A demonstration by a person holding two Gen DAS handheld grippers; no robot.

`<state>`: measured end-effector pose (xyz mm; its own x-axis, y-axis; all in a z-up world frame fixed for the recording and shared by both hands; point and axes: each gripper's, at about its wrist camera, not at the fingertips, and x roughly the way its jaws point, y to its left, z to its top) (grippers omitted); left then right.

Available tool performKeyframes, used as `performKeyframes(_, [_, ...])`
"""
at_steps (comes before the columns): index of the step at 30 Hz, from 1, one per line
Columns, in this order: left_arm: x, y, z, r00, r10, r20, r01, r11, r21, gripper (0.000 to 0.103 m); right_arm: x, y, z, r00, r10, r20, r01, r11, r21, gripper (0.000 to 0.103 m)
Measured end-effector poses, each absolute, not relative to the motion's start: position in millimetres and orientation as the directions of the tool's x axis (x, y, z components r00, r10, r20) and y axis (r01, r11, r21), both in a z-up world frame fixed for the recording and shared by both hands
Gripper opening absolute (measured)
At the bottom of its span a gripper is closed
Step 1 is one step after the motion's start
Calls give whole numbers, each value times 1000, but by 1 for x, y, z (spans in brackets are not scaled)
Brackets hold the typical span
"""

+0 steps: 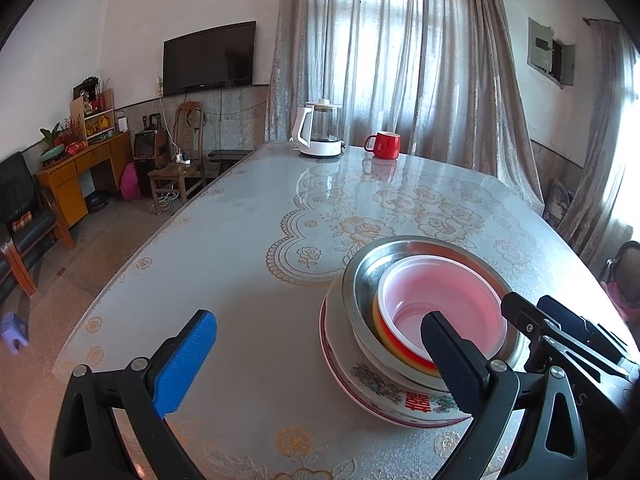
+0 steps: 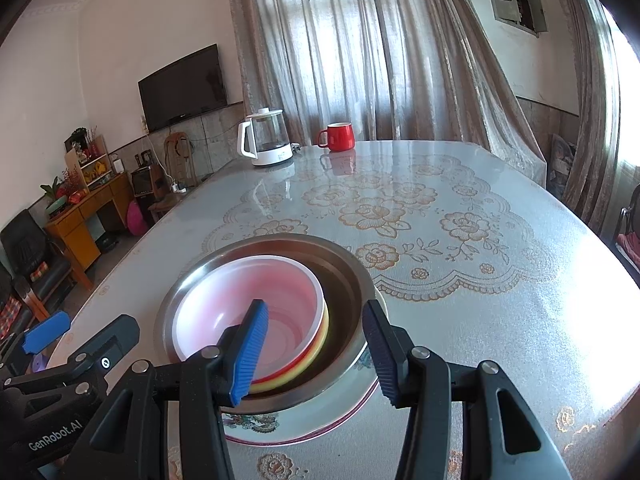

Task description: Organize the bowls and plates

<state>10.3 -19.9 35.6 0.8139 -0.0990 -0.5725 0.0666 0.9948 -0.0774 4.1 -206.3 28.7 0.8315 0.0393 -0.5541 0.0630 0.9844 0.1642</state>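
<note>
In the left wrist view, the stack is seen on the desk (image 1: pixel 240 264): a flowered porcelain plate (image 1: pixel 384 396) at the bottom, a steel bowl (image 1: pixel 360 280) on it, and a nest of plastic bowls with a pink bowl (image 1: pixel 444 292) innermost. The left tongs (image 1: pixel 316 364) are held wide apart and clamped on nothing, one finger left of the steel bowl over bare desk, the other in front of its near rim.

In the right wrist view, the right tongs (image 2: pixel 316 352) are partly spread. The blue finger (image 2: pixel 250 354) lies over the pink bowl (image 2: pixel 240 304), the dark finger just outside the steel bowl (image 2: pixel 344 280); no pressing on either wall is seen.

If the stack is judged finished, both tongs are best drawn back slowly, so that no rim is caught and the plastic bowls are not tipped. A kettle (image 2: pixel 266 140) and a red mug (image 2: pixel 338 136) stand well beyond the steel bowl.
</note>
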Motion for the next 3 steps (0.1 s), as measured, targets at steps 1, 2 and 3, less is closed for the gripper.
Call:
performKeyframes(1, [11,-19,35,810,-103,-577,68,994,-83,103,4,-207,28,831,39,-554,63,984,165,50])
performKeyframes(2, [12,-20,35,809,-100,-579,66,995,-80,103,5,-208,28,831,40,-555,63,984,166,50])
performKeyframes(3, [13,-20,35,810,-98,-579,67,995,-75,103,5,-208,28,831,41,-554,64,984,168,50])
